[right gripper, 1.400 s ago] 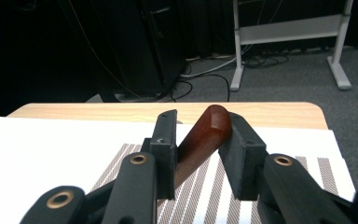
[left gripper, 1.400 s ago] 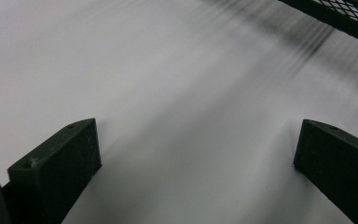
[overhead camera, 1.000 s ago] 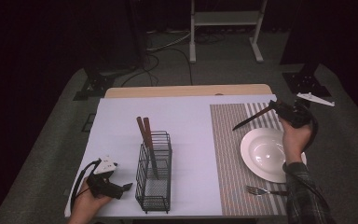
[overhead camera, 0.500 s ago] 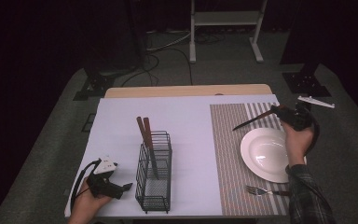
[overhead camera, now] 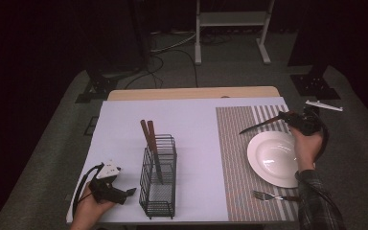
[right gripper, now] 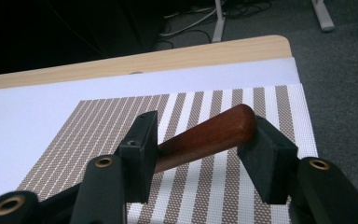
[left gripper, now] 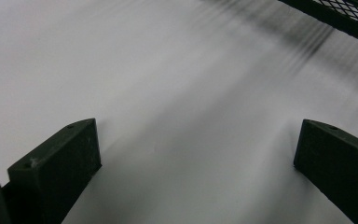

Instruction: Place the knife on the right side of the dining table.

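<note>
The table (overhead camera: 124,120) carries a white cover, and on its right part lies a striped mat (overhead camera: 232,143), the landmark for the rest. A white plate (overhead camera: 273,158) sits on the mat's right half, and a fork (overhead camera: 268,195) lies on the mat just in front of the plate. Left of the mat, well apart from it, stands a wire rack (overhead camera: 159,182) with two wooden handles (overhead camera: 148,132) sticking up from it, so some cutlery is not yet laid. The knife (overhead camera: 261,125) lies across the mat's far part, just behind the plate, its dark blade pointing left and its brown handle (right gripper: 205,135) toward the right edge. The right gripper (overhead camera: 292,120) is at that handle: in the right gripper view the handle lies between the two pads (right gripper: 142,149), which stand apart from it with visible gaps, and the jaws have just been opening, so the knife looks set down and released rather than held. The left gripper (overhead camera: 124,192) rests on the white cover left of the rack, far from the mat, its jaws spread wide with nothing between them. As a judgement, the place setting is partly done: plate, fork and knife are on the mat, though the knife lies behind the plate rather than beside it, and the pieces in the rack remain to be placed.
</note>
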A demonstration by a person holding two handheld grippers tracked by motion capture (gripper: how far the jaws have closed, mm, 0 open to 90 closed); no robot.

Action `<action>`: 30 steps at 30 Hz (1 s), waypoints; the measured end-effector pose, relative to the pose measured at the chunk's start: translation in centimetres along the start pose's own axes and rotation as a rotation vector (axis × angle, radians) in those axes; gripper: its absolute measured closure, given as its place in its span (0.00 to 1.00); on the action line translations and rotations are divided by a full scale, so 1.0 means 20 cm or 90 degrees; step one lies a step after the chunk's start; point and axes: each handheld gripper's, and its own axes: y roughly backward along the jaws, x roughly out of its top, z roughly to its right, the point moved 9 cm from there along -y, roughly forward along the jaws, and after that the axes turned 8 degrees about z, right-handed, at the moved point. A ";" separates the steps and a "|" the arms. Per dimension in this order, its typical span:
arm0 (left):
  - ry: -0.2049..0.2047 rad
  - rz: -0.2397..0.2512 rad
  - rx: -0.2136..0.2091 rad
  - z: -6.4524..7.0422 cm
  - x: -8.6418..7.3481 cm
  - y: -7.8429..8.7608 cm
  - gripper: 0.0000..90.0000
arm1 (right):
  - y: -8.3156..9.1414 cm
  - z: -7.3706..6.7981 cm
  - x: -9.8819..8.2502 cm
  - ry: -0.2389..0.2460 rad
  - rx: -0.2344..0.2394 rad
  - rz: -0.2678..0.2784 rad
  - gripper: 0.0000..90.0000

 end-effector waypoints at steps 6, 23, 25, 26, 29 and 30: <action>0.000 0.000 0.000 0.00 0.00 0.00 0.00 | -0.01 0.02 -0.02 -0.006 -0.008 -0.015 0.48; 0.000 0.000 0.000 0.00 0.00 0.00 0.00 | -0.03 0.08 -0.09 -0.033 -0.031 -0.076 0.42; 0.000 0.000 0.000 0.00 0.00 0.00 0.00 | -0.03 0.09 -0.10 -0.032 -0.034 -0.083 0.42; 0.000 0.000 0.000 0.00 0.00 0.00 0.00 | -0.03 0.09 -0.11 -0.036 -0.034 -0.088 0.42; 0.000 0.000 0.000 0.00 0.00 0.00 0.00 | -0.04 0.10 -0.11 -0.041 -0.038 -0.099 0.40; 0.000 0.000 0.000 0.00 0.00 0.00 0.00 | -0.04 0.10 -0.12 -0.041 -0.040 -0.105 0.40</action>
